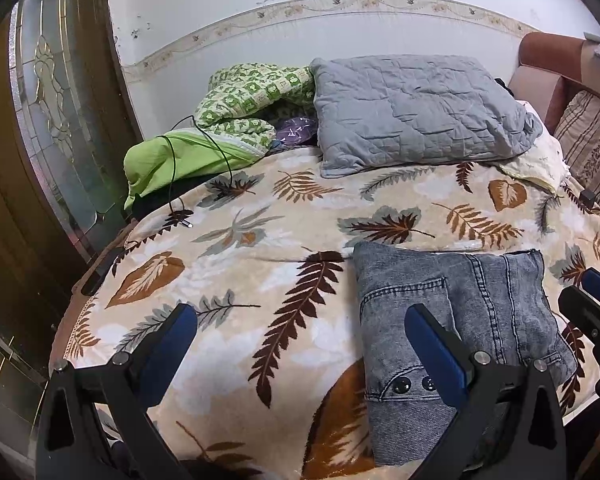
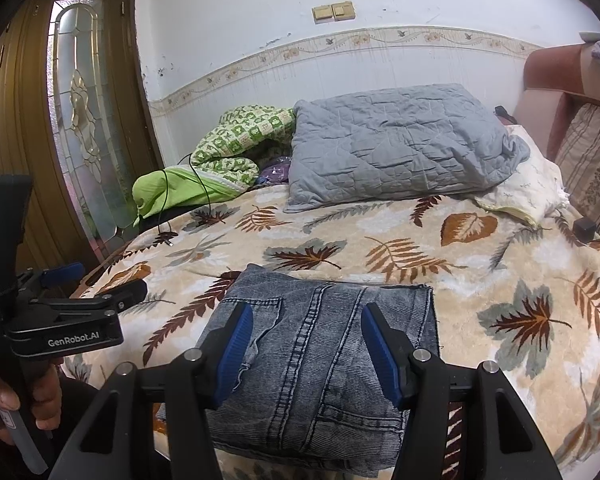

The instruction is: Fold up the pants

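Note:
Grey-blue denim pants (image 1: 460,332) lie folded into a compact rectangle on the leaf-patterned blanket (image 1: 260,280) near the bed's front edge; they also show in the right wrist view (image 2: 320,352). My left gripper (image 1: 300,324) is open and empty, above the blanket to the left of the pants, its right finger over their left edge. My right gripper (image 2: 306,328) is open and empty, hovering over the folded pants. The right gripper's fingers (image 1: 596,304) show at the right edge of the left wrist view. The left gripper (image 2: 96,284) shows at the left of the right wrist view.
A grey quilted pillow (image 2: 400,148) and a green patterned quilt bundle (image 2: 228,148) lie at the back of the bed by the wall. A black cable (image 1: 180,168) trails over the green bundle. A wooden glass door (image 2: 80,120) stands left; a sofa cushion (image 2: 592,160) stands right.

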Action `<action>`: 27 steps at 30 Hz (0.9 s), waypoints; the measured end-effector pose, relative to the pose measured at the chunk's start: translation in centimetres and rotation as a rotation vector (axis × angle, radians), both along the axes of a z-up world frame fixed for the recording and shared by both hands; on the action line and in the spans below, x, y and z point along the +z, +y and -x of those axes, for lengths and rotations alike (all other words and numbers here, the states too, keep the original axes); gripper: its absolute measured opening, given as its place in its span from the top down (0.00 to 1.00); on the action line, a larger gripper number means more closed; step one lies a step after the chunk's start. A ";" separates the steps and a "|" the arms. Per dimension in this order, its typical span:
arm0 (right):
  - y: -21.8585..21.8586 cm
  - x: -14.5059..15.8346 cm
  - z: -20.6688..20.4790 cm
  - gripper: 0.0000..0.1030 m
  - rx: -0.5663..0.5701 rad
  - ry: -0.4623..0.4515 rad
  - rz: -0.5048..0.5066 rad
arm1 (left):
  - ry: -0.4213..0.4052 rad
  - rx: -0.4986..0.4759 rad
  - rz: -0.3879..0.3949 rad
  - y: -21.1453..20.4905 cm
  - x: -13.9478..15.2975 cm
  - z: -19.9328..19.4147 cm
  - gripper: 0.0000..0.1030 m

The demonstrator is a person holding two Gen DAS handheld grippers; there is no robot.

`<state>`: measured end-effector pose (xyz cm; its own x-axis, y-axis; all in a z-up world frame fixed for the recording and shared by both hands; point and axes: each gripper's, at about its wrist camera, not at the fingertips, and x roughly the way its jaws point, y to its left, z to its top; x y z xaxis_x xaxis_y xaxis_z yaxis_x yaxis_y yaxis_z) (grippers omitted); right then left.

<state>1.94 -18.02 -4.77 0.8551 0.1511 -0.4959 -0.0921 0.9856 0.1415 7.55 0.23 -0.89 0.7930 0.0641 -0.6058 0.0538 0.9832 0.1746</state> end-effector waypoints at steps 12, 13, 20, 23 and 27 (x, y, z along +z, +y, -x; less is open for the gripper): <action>-1.2 -0.7 -0.7 0.41 -0.033 0.046 -0.005 | 0.060 -0.009 0.009 0.3 -1.7 -0.8 0.00; -1.5 -0.9 -0.9 0.38 -0.046 0.062 -0.002 | 0.073 -0.007 0.011 0.4 -2.1 -1.0 0.00; -5.6 -3.0 -2.5 0.37 -0.126 0.213 -0.079 | 0.282 -0.006 0.078 1.9 -6.3 -4.2 0.00; -8.4 -4.0 -2.8 0.37 -0.173 0.268 -0.154 | 0.339 -0.015 0.097 2.0 -7.7 -5.2 0.00; -11.8 -5.4 -3.8 0.37 -0.164 0.337 -0.318 | 0.388 -0.037 0.149 2.1 -8.6 -6.4 0.00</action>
<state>5.69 -29.78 -10.17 0.6800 0.2173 -0.7003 0.1632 0.8863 0.4334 13.90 2.32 -9.53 0.5039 -0.0710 -0.8608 0.1235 0.9923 -0.0095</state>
